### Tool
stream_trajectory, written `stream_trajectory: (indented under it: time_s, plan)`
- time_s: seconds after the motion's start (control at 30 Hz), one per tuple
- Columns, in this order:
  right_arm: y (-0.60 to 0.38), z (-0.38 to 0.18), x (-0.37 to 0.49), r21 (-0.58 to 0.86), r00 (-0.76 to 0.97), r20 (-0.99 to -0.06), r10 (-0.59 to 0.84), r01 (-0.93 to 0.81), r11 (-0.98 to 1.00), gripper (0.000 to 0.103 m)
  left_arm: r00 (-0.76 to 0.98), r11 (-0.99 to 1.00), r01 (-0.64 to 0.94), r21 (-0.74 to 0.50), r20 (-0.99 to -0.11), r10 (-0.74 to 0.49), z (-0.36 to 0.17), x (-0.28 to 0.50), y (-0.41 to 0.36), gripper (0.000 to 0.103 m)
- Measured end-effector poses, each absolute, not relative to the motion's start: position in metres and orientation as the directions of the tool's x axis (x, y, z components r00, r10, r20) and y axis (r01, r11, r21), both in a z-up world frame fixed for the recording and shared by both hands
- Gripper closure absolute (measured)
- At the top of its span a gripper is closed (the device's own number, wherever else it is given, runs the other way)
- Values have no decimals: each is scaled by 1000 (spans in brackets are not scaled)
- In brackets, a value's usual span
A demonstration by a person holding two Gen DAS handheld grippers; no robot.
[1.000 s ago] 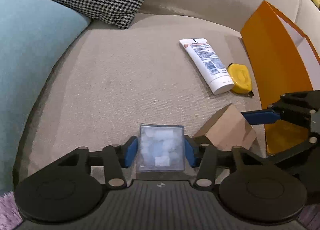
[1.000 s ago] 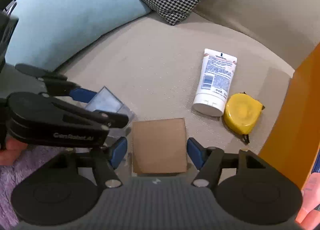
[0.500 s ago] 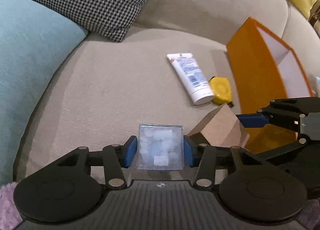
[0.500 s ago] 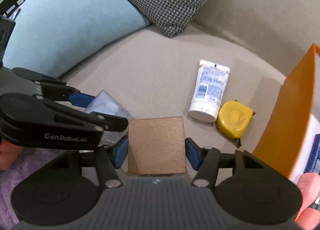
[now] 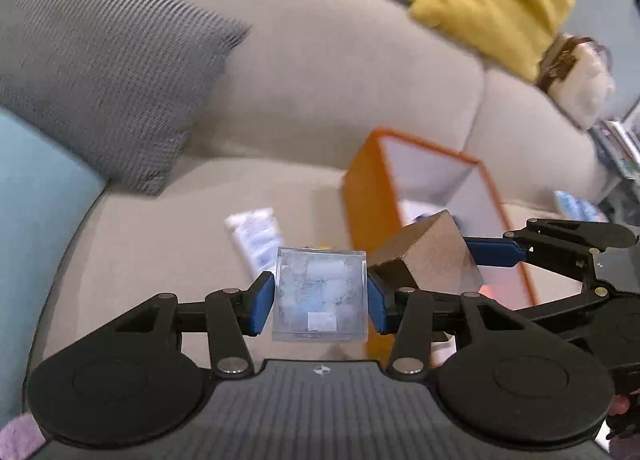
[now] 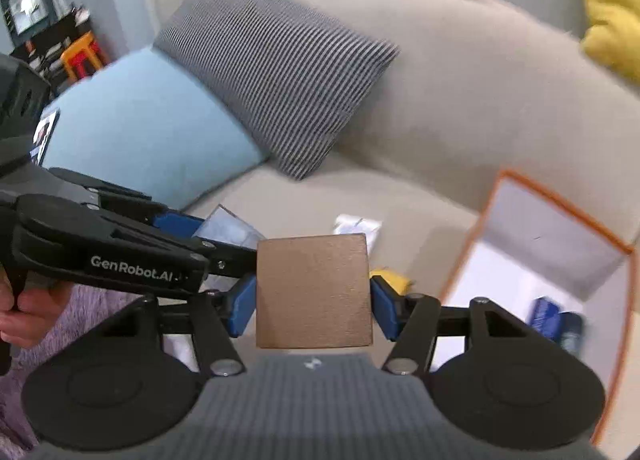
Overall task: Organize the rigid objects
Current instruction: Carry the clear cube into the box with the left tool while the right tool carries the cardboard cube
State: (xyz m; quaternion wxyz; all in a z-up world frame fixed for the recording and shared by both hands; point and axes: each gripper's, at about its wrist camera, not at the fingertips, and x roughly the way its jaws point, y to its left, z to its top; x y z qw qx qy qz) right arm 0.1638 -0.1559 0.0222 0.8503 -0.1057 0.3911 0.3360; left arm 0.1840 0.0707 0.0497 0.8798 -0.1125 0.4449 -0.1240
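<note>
Left gripper point(image 5: 320, 302) clamps clear box point(image 5: 320, 294), right gripper point(image 6: 312, 306) clamps brown cube point(image 6: 314, 292) beside orange bin point(image 6: 560, 260).

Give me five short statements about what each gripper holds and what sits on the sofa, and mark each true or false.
1. The left gripper is shut on the clear plastic square box. True.
2. The right gripper is open and holds nothing. False: it is shut on the brown cardboard cube.
3. The orange open-topped bin is on the beige sofa. True.
4. The bin holds nothing. False: something blue lies inside.
5. The white squeeze tube is in the bin. False: it lies on the sofa seat.
</note>
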Motion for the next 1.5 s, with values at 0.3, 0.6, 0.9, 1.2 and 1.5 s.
stream_trajectory:
  time_s: [0.3, 0.6, 0.9, 1.2, 1.5]
  plan:
    - [-237, 40, 190, 79, 574, -723, 385, -484, 871, 42, 534, 897, 266, -352, -721, -442, 65, 220, 8, 49]
    - [-316, 0, 236, 251, 510, -791, 339, -235, 939, 42, 407, 807, 573, -141, -806, -430, 39, 255, -62, 48]
    - [-314, -41, 271, 354, 460, -799, 386, -158, 922, 42, 290, 495, 862, 111, -908, -301, -3, 266, -114, 48]
    - [-315, -84, 287, 444, 410, -804, 431, -69, 893, 42, 184, 164, 974, 155, -966, -183, -43, 261, -139, 48]
    - [-307, -106, 300, 476, 367, -805, 466, -71, 877, 42, 115, 82, 991, 104, -984, -138, -71, 274, -138, 48]
